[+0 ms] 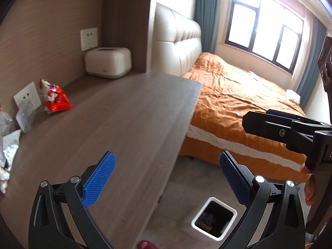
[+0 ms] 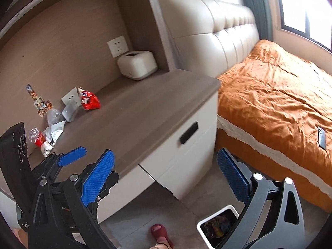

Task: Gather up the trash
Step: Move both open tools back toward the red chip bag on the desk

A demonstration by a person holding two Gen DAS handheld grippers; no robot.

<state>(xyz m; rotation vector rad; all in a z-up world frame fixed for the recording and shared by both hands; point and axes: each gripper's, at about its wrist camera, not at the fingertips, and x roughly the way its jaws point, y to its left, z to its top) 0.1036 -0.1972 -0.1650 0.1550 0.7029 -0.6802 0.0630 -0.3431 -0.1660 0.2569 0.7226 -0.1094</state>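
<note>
While both my grippers, left [image 1: 167, 178] and right [image 2: 166, 178], hung open and empty, red snack wrapper [image 1: 56, 100] near tissue box [image 1: 108, 62] looked light, crinkly; pinch crumpled edge.

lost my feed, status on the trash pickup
Both claws, left and right, open, empty. Red wrapper and other scraps on desk. Bin on floor. Nothing blocking.

Left gripper [image 1: 166, 178]: black linkage arms, silver pivot pins, blue textured pads. Right gripper [image 2: 166, 176]: identical build; screw-fastened black body. Bare fingers [image 1: 309, 186] at right edge; red slipper [image 2: 160, 233], lower centre.
</note>
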